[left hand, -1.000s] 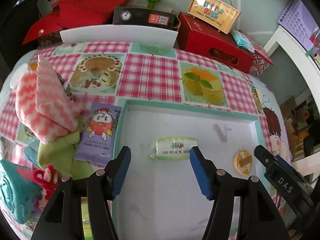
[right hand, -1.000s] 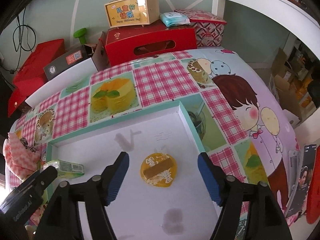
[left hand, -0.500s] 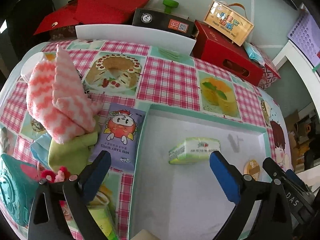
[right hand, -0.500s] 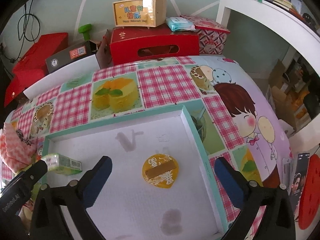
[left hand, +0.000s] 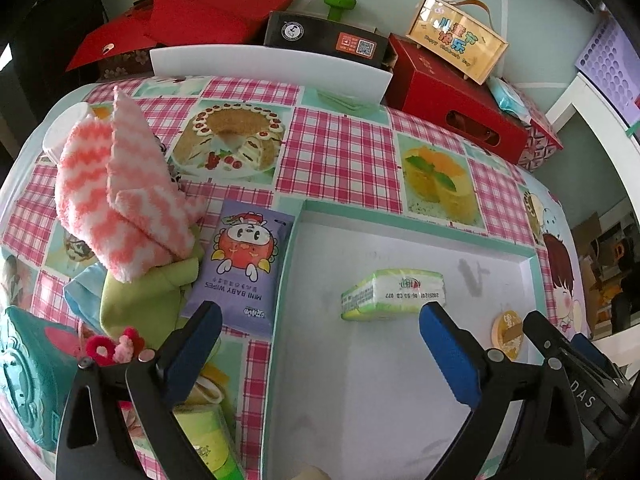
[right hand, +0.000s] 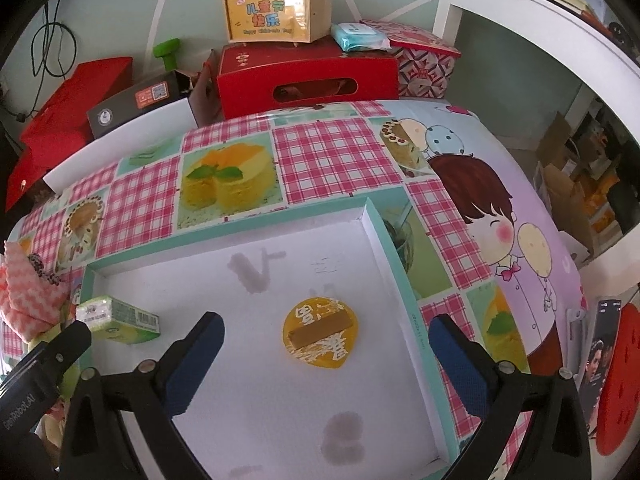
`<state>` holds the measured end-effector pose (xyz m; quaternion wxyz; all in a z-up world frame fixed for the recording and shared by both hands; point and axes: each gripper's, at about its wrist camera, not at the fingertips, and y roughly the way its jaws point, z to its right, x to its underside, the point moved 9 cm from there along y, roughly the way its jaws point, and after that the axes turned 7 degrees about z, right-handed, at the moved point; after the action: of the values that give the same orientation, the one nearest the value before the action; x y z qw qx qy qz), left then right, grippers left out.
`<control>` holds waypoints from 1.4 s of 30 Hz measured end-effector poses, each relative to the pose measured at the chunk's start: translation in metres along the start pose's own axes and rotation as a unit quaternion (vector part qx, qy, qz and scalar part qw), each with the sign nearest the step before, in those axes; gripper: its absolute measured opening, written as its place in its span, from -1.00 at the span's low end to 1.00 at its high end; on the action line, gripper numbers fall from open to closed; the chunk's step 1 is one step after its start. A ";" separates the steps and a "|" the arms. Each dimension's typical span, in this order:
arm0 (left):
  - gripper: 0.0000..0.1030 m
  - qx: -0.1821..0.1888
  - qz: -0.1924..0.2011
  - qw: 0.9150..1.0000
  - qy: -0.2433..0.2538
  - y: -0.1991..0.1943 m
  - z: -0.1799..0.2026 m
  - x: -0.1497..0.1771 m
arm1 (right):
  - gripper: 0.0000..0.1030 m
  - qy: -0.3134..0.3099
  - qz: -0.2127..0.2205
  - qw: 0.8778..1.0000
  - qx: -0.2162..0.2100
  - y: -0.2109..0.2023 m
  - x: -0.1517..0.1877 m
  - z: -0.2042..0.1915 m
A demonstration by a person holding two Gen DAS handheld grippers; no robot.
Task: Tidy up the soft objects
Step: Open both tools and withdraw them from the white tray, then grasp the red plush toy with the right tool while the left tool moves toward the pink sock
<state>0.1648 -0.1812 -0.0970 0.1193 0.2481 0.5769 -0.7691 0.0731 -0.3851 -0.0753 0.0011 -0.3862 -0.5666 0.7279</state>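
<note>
- tray [left hand: 412, 220] holds green tissue pack [left hand: 392, 294] and yellow packet [right hand: 320, 334]
- left gripper [left hand: 320, 354] released, empty, above tray
- right gripper [right hand: 326, 364] released too, over the packet

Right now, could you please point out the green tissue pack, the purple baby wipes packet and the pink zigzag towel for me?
green tissue pack [left hand: 394, 294], left wrist view, middle of its printed top face.
purple baby wipes packet [left hand: 242, 260], left wrist view, on the cartoon figure.
pink zigzag towel [left hand: 120, 200], left wrist view, middle of the folded cloth.

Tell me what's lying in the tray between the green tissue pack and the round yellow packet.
Nothing: in the right wrist view, only bare white tray floor separates the tissue pack from the yellow packet.
</note>
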 end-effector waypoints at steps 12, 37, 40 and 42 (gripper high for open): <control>0.92 -0.006 -0.012 1.000 -0.015 -0.020 -0.023 -0.004 | 1.00 -0.029 0.022 0.998 -0.052 -0.024 -0.004 -0.048; 0.92 -0.154 0.100 0.971 -0.156 -0.116 -0.206 -0.041 | 1.00 -0.091 0.028 0.986 -0.137 -0.040 0.016 -0.139; 0.92 -0.168 0.098 0.964 -0.181 -0.122 -0.232 -0.036 | 1.00 -0.095 0.030 0.983 -0.155 -0.042 0.018 -0.154; 0.92 -0.172 0.094 0.962 -0.192 -0.122 -0.245 -0.032 | 1.00 -0.096 0.031 0.981 -0.169 -0.044 0.019 -0.165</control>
<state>0.1941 0.0844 -0.0313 0.3400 0.1249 0.6406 -0.6771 0.1334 -0.2245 -0.0592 -0.1407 -0.3270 -0.6663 0.6552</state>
